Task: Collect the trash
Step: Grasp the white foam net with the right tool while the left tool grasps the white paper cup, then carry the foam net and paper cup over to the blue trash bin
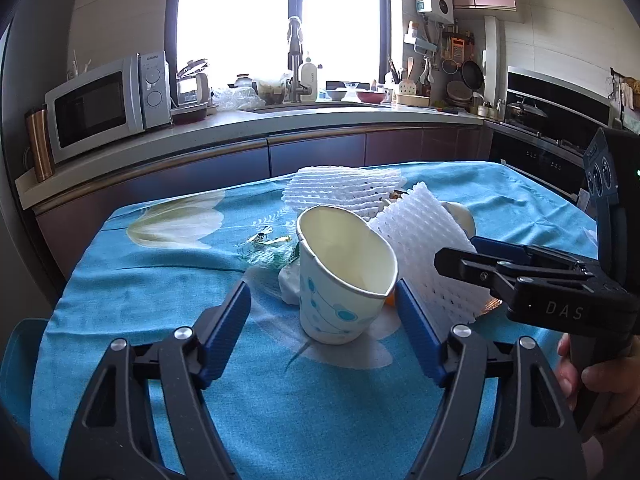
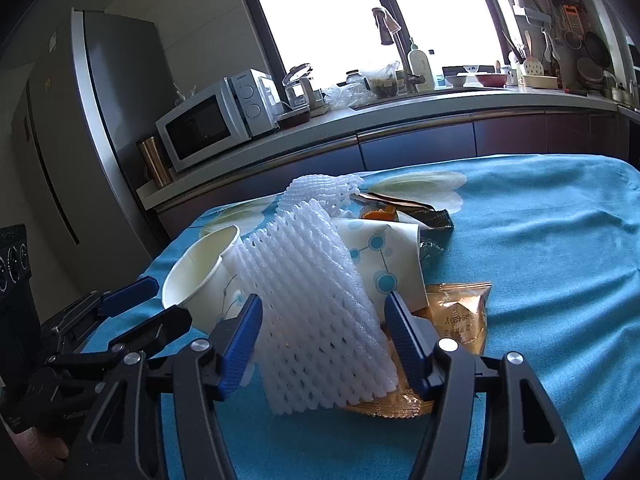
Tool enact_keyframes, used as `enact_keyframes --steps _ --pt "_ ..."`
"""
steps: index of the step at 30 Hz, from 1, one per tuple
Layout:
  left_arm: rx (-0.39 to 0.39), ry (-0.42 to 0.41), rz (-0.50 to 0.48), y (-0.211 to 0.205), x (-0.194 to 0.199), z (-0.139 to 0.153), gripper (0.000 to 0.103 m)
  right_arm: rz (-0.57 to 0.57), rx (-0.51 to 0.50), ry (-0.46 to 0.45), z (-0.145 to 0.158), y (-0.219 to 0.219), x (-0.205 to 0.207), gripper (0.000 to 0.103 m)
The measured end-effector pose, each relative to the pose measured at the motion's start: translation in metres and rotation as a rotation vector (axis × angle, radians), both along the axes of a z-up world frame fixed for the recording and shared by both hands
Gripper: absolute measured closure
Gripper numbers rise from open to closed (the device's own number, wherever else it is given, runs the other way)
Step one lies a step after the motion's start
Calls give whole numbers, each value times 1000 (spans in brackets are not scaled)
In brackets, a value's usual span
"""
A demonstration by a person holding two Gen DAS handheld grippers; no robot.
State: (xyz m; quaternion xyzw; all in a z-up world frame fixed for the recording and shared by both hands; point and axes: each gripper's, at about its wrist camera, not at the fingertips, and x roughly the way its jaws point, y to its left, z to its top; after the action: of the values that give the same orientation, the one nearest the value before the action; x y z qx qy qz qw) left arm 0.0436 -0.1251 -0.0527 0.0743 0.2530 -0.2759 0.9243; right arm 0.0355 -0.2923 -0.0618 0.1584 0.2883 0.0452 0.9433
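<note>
The collecting looks barely begun: all the trash is still lying heaped on the blue tablecloth (image 1: 160, 360), and no bin or bag is showing in either view.

Taking the paper cup (image 1: 340, 276) as the landmark, the left gripper (image 1: 324, 320) is reaching toward it with its jaws spread wide, one on each side of the cup's lower half, holding nothing yet. The cup is standing tilted with its rim squashed out of round, and as far as the inside is showing, it is holding nothing. Just to the right of the cup, a white foam net (image 2: 316, 304) is leaning against the pile; the right gripper (image 2: 320, 336) is straddling it with its jaws wide apart and not yet pressing it. A second foam net (image 1: 344, 188) is lying behind the cup. Left of the cup, clear candy wrappers (image 1: 264, 240) are sitting on the cloth. Under the near foam net, an orange snack packet (image 2: 460, 316) is lying flat, and a flattened printed cup (image 2: 384, 260) and a dark wrapper (image 2: 424, 216) are sitting beyond it.
</note>
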Motion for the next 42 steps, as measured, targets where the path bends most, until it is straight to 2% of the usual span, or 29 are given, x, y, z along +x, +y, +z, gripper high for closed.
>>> enact_keyframes --steps 2,4,6,7,12,20,27,33,42 --pt "-10 14 -6 -3 6 -1 43 15 10 9 -2 0 1 52" --pt "-20 32 -17 -3 10 -2 56 28 13 12 -3 0 1 65" --pt "-29 45 -26 0 12 -2 63 39 21 11 -3 0 0 72" --pt "-31 41 -23 1 13 -2 63 48 28 11 -3 0 0 77" --pt "-55 36 -11 9 7 3 65 88 48 2 0 4 -1 88" --pt "-85 20 21 47 -3 20 66 160 69 -47 22 18 -3 90" --pt "-108 4 103 107 -13 38 66 264 87 -80 41 52 7 90" --pt "-113 -30 214 166 -22 52 66 378 104 -82 51 96 26 90" --pt "-94 -62 445 264 -19 64 66 561 115 -75 65 186 69 90"
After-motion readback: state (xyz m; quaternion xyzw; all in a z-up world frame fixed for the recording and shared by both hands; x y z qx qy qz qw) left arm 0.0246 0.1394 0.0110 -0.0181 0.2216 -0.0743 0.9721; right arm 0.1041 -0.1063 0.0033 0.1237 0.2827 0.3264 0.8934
